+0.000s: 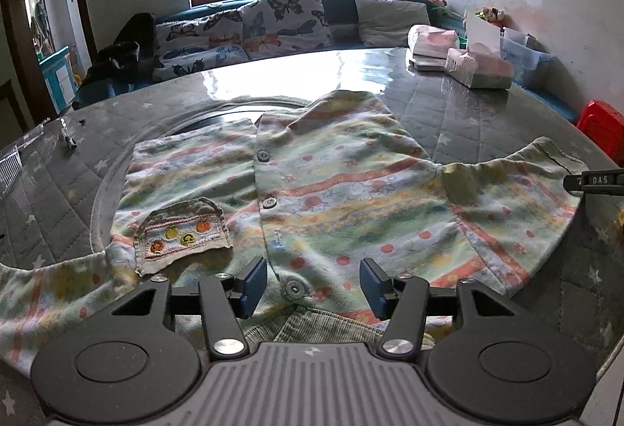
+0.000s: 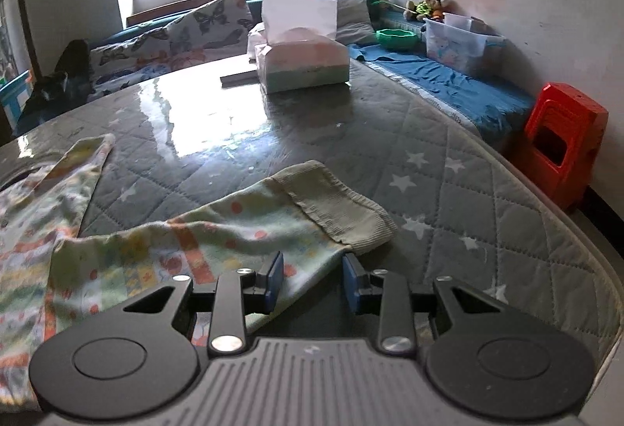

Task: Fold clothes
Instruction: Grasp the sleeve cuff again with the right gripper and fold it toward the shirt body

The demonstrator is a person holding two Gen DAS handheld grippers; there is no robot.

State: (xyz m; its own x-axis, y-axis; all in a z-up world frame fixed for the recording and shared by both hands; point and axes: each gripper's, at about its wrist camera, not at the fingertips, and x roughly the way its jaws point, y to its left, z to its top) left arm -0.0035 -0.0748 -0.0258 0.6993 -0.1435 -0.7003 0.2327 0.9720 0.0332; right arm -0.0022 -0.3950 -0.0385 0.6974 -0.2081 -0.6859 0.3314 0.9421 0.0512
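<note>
Over the sleeve (image 2: pixel 218 231) you are holding the right gripper (image 2: pixel 312 280) with jaws apart (left gripper (image 1: pixel 314 283) likewise), so be closing squarely near the cuff (image 2: pixel 343 211).

Left gripper (image 1: pixel 314 285) and right gripper (image 2: pixel 312 281) look alike: black hinged arms with silver screws, blue rectangular finger pads (image 1: pixel 255 283), round black discs, and a ribbed grey body along the frame's bottom.
</note>
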